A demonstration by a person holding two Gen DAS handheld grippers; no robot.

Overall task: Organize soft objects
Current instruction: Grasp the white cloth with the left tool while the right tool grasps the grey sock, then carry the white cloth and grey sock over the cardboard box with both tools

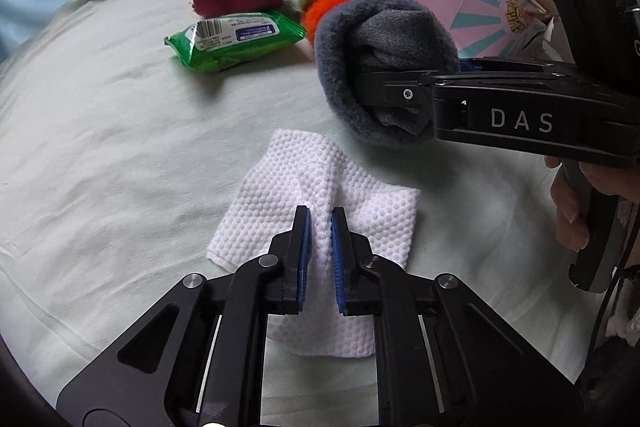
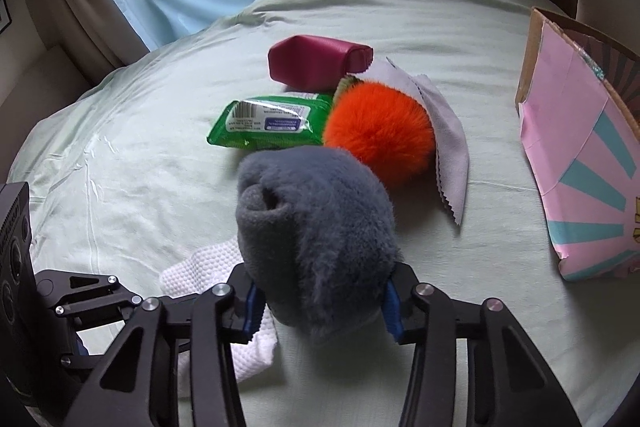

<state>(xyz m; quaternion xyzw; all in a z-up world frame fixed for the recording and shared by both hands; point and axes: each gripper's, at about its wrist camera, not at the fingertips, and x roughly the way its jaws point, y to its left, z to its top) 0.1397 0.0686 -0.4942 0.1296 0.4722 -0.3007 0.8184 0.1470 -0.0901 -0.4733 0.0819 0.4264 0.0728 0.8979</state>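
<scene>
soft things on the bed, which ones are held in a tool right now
Two: the white dimpled cloth, pinched by the left tool, and the grey fuzzy bundle, clamped in the right tool. The orange pompom lies untouched.

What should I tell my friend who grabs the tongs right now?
Left tongs: shut on a ridge of the white dimpled cloth, which lies on the bed sheet.
Right tongs: shut on the grey fluffy roll, held just above the sheet.
Waiting on the sheet: red pouch, green wipes pack, orange pompom, thin grey cloth.
Pink cardboard box stands open to the right.
Done: two grabs made. Left: probably everything still needs putting away.
</scene>
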